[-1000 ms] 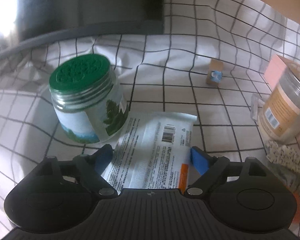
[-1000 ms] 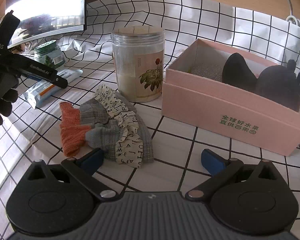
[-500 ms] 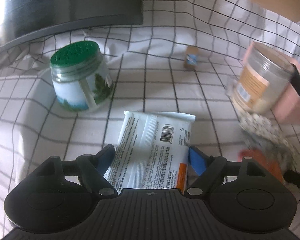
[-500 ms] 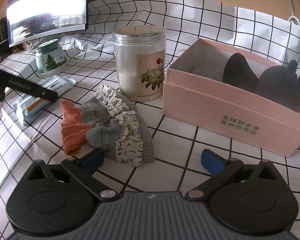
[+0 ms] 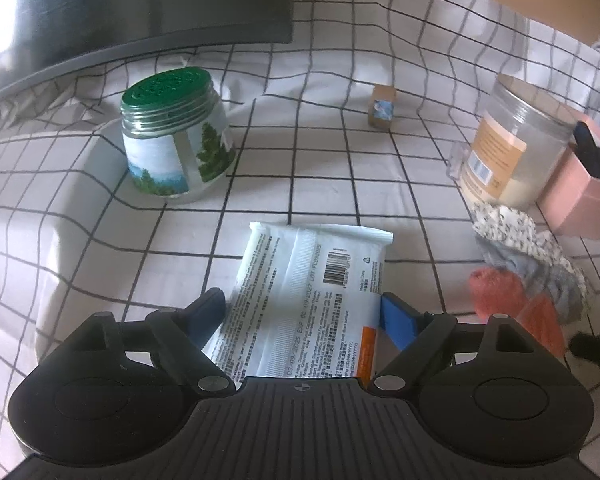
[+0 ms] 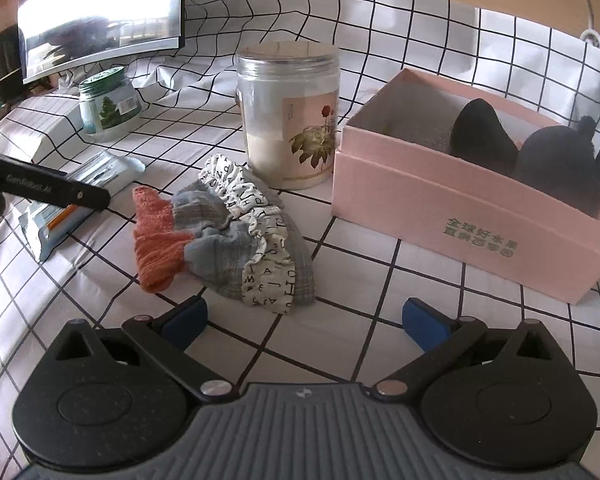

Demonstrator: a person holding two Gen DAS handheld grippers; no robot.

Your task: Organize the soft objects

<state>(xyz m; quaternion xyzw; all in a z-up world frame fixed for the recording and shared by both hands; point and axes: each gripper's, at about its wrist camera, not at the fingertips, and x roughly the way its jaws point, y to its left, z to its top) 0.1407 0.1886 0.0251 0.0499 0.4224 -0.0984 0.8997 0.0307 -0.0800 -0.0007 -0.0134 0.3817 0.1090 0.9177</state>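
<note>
While left gripper (image 5: pixel 302 314) squeezed white wipes pack (image 5: pixel 312 300) between blue pads (image 5: pixel 396 318), right gripper (image 6: pixel 304 322) stayed wide open, holding nothing. Cloth bundle (image 6: pixel 236 240), orange, grey and letter-print, lay on checked tablecloth (image 6: pixel 380 280), just ahead of right gripper. Tall clear jar (image 6: pixel 288 116) stood just behind bundle. Pink box (image 6: pixel 472 216) sat beside jar, dark soft thing (image 6: pixel 528 156) inside. Green-lid jar (image 5: pixel 176 136) stood beyond pack, near dark screen (image 5: pixel 140 0).

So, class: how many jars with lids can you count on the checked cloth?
2. The green-lidded jar stands at the back left near the monitor. The tall clear jar stands mid-table, just left of the pink box. Others may be hidden outside the views.
</note>
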